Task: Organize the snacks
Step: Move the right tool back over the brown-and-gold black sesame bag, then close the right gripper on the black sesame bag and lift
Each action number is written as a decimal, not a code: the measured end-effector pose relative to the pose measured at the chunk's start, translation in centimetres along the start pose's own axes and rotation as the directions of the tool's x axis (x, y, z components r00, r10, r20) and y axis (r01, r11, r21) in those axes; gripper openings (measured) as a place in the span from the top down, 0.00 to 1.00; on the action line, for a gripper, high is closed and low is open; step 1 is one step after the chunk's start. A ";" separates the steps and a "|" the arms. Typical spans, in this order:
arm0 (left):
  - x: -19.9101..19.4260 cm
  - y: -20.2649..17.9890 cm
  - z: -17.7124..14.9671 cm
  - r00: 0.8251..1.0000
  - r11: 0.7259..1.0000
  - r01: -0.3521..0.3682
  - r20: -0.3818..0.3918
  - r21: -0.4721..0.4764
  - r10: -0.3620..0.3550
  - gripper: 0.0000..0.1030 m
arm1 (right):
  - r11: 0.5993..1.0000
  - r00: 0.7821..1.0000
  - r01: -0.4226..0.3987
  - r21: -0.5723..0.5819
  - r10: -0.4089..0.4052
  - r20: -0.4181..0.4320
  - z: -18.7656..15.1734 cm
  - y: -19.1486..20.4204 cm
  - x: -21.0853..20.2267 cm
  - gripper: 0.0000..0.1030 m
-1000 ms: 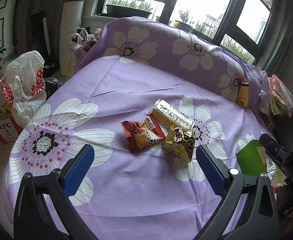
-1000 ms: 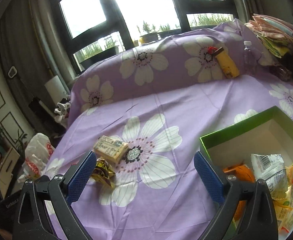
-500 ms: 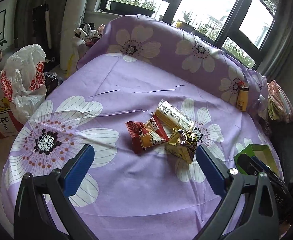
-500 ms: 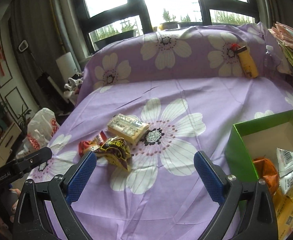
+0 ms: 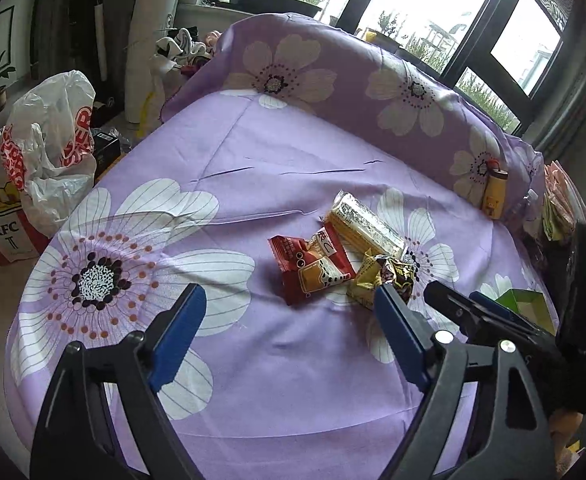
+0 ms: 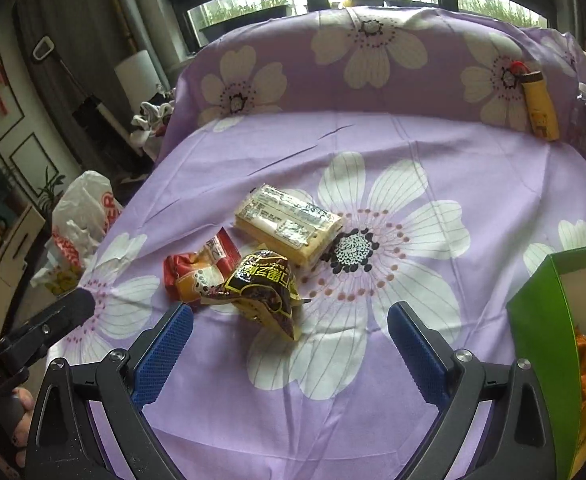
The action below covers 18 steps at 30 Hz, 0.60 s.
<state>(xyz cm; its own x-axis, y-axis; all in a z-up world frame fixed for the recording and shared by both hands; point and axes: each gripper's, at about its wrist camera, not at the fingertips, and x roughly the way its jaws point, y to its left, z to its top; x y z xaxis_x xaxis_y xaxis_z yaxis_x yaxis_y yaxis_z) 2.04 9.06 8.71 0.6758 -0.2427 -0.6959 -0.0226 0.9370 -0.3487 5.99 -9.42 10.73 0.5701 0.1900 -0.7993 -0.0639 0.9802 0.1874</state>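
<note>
Since a second ago the right gripper [image 6: 289, 344] is swung from the green box [image 6: 541, 320] toward the dark-and-yellow packet [image 6: 265, 288], fingers wide and empty, while the left gripper [image 5: 289, 332] has just been narrowing on nothing, so a pickup is judged next.

Purple sheet [image 6: 473, 152] printed with white flowers; red packet [image 5: 313, 270], black-and-yellow packet [image 6: 265, 288], green box [image 6: 541, 320].

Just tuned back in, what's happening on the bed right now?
A person holds a gripper in each hand over the purple floral bedspread. Three snacks lie loose together: a red packet, a black-and-yellow packet and a pale wrapped bar. The right gripper is open, facing the black-and-yellow packet without touching it. The left gripper has just been closing, with nothing between its jaws. The green box already holds some snacks.
</note>
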 end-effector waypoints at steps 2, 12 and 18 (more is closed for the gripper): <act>0.2 0.1 0.0 1.000 1.000 -0.004 -0.012 0.000 0.004 0.18 | 0.999 0.999 -0.026 0.035 0.027 -0.030 0.7 -0.4 1.0 0.05; 1.5 -0.9 -0.6 0.996 0.999 -0.015 -0.083 0.049 0.019 0.18 | 0.992 0.983 -0.084 0.094 0.098 -0.156 1.6 0.8 5.9 0.09; 2.2 -1.0 -0.8 0.992 0.999 0.020 -0.122 0.036 -0.016 0.18 | 0.994 0.984 -0.082 0.067 0.091 -0.152 0.5 1.1 6.6 0.47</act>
<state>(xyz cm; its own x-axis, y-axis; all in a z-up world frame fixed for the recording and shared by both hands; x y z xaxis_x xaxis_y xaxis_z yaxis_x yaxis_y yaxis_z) 2.96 7.38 7.03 0.5815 -0.2862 -0.7615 0.0178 0.9403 -0.3398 10.08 -7.12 5.97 0.4303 0.2848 -0.8566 -0.0555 0.9555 0.2898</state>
